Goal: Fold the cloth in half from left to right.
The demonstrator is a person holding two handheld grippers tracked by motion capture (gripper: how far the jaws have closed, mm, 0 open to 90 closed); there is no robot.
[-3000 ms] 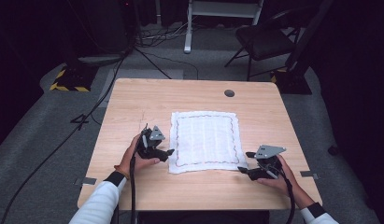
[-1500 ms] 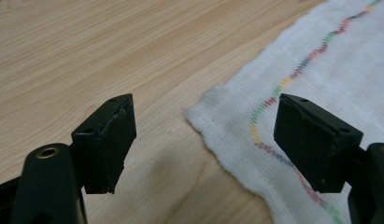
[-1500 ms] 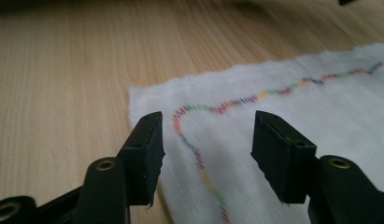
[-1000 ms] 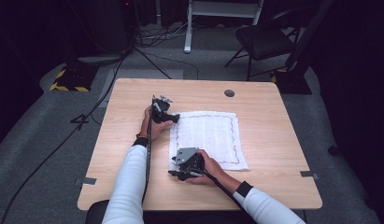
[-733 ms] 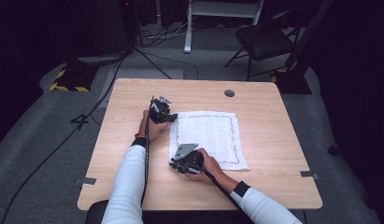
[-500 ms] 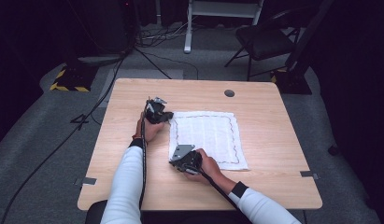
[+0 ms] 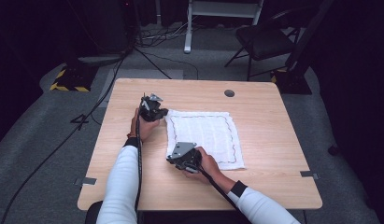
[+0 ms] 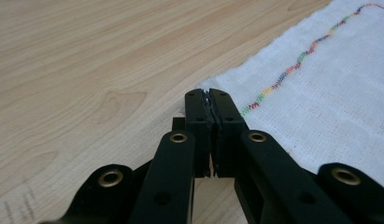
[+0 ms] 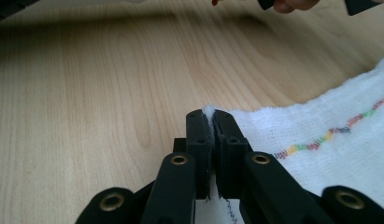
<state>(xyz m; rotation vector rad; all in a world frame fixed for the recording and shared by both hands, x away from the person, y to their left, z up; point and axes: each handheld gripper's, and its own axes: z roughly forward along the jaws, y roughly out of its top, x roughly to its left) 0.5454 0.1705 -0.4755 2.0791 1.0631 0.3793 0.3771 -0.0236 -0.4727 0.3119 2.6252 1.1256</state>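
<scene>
On the bench (image 7: 273, 140) the white cloth (image 7: 208, 137) lies flat just right of centre, and we judge this the grasp before a fold: next we must lift both left corners together and carry them toward 3 o'clock. Our left tongs (image 8: 209, 100) pinch its far-left corner at 10 o'clock, arm stretched forward; our right tongs (image 9: 208, 120) pinch the near-left corner at 7 o'clock, forearm crossing in.
</scene>
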